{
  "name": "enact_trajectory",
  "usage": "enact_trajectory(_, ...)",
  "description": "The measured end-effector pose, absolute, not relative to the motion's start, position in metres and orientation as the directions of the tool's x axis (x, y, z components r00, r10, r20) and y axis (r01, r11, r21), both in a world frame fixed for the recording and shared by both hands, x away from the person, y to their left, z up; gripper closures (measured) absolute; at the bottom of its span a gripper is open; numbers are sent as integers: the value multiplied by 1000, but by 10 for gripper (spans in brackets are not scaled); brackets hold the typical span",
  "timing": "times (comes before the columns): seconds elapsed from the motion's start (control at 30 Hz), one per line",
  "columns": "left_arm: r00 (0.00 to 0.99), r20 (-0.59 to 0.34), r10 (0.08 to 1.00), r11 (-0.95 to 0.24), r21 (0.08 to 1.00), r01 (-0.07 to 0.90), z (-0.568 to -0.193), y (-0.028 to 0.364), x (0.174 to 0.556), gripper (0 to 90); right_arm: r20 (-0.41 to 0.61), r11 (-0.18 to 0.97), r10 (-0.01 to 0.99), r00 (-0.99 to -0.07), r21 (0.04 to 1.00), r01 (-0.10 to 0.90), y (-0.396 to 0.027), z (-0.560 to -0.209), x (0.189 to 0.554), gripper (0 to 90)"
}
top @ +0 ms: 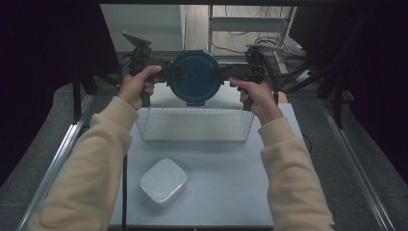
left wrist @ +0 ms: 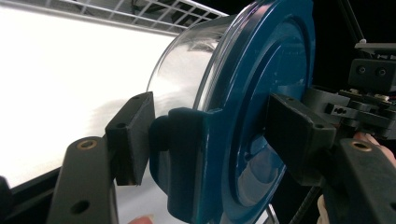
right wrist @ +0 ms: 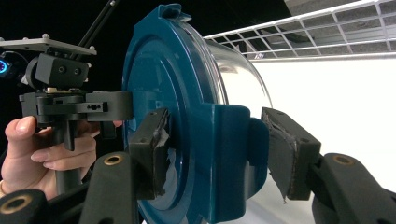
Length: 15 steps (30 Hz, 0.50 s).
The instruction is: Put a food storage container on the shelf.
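Both grippers — left gripper [top: 169,73], right gripper [top: 222,73] — are clamped on the blue-lidded container [top: 194,77] above the wire basket [top: 192,125]; I'd lower it level — evenly.

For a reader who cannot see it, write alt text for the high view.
Two hands hold a round clear container with a blue lid above a wire basket, the left gripper and right gripper each clamped on a lid latch at opposite sides. A white square dish sits nearer the person on the grey table.
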State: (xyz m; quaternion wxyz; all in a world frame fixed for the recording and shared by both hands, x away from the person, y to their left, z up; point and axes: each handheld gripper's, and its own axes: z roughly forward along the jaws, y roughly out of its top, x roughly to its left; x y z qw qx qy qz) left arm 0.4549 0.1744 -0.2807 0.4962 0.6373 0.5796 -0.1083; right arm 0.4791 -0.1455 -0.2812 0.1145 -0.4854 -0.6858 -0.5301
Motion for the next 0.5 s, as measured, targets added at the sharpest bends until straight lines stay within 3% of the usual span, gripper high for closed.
enact_trajectory(0.5, 262, -749, 608, 197, 462, 865, -308, 185, 483, 350, 699, -58, 559, -446, 570, 820, -135, -303, 507, 440)
